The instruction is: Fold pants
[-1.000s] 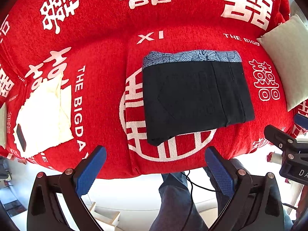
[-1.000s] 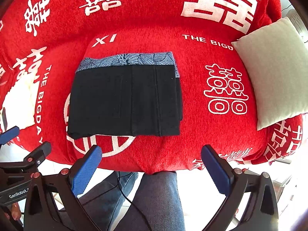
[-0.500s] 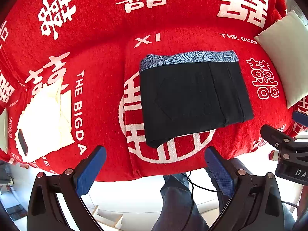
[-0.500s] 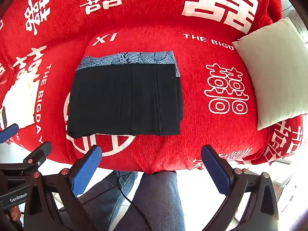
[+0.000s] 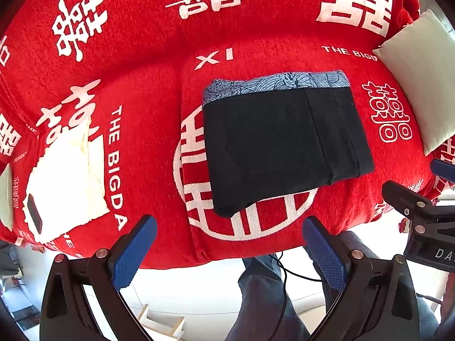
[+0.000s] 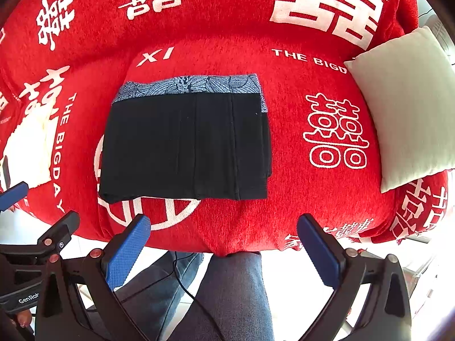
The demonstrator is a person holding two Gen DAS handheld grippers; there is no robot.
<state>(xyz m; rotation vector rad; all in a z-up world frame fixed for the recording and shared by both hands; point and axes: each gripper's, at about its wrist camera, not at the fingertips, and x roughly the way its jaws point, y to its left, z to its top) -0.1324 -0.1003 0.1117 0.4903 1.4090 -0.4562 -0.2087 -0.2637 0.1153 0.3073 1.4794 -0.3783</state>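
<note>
Judging by the compact rectangle, the folding looks finished: the pants lie flat on the red sofa seat, patterned inner waistband showing along the far edge. Both the left gripper and right gripper hover short of the seat edge, fingers spread wide and empty. Next is probably only a check or squaring the near-left corner.

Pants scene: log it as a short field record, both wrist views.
pants: black pants folded into a flat rectangle, patterned blue-grey band along the far edge
surface: red sofa cover with white lettering
left hand-held gripper: open, empty, short of the sofa's front edge
right hand-held gripper: open, empty, short of the front edge
pillow: pale, right of the pants
cloth: cream, left of the pants
</note>
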